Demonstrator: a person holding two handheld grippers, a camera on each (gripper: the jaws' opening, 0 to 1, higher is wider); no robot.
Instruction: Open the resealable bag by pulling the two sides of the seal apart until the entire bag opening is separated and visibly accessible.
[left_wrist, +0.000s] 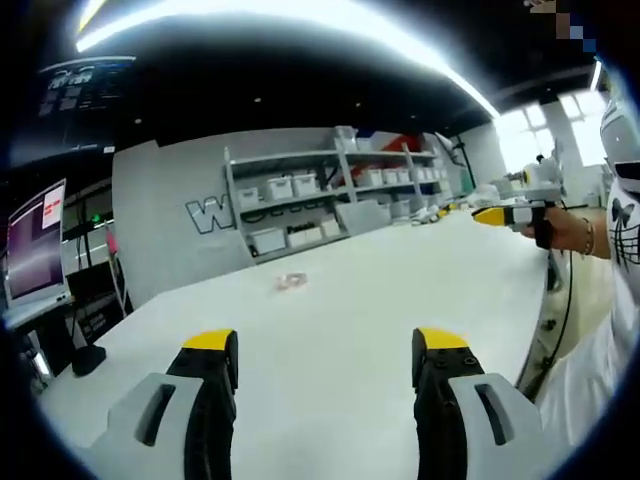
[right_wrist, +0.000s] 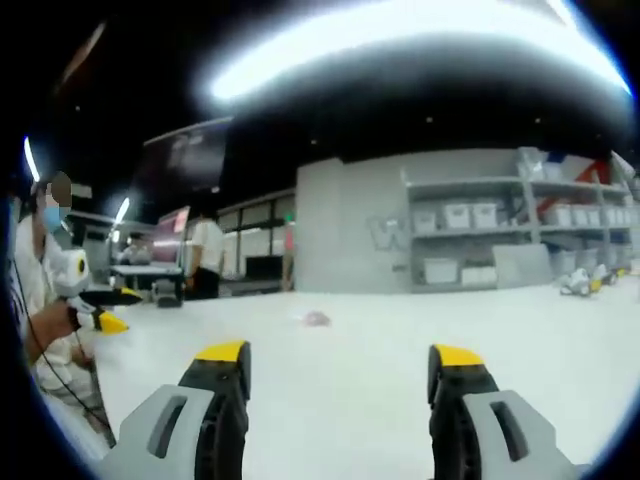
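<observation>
A small, pale pinkish resealable bag (left_wrist: 291, 282) lies flat on the white table (left_wrist: 330, 300), far ahead of my left gripper (left_wrist: 325, 345). That gripper is open, its yellow-tipped jaws wide apart with nothing between them. In the right gripper view the same bag (right_wrist: 317, 319) lies well beyond my right gripper (right_wrist: 340, 355), which is also open and holds nothing. A person's hand holds the right gripper (left_wrist: 510, 213) at the right of the left gripper view. The left gripper (right_wrist: 100, 320) appears at the left of the right gripper view. Whether the bag's seal is closed is too small to tell.
Grey shelving with white bins (left_wrist: 300, 190) stands against the far wall behind the table. A monitor (left_wrist: 35, 245) glows at the left. The table's edge (left_wrist: 540, 330) runs down the right beside a dangling cable. A person (right_wrist: 207, 255) stands far back.
</observation>
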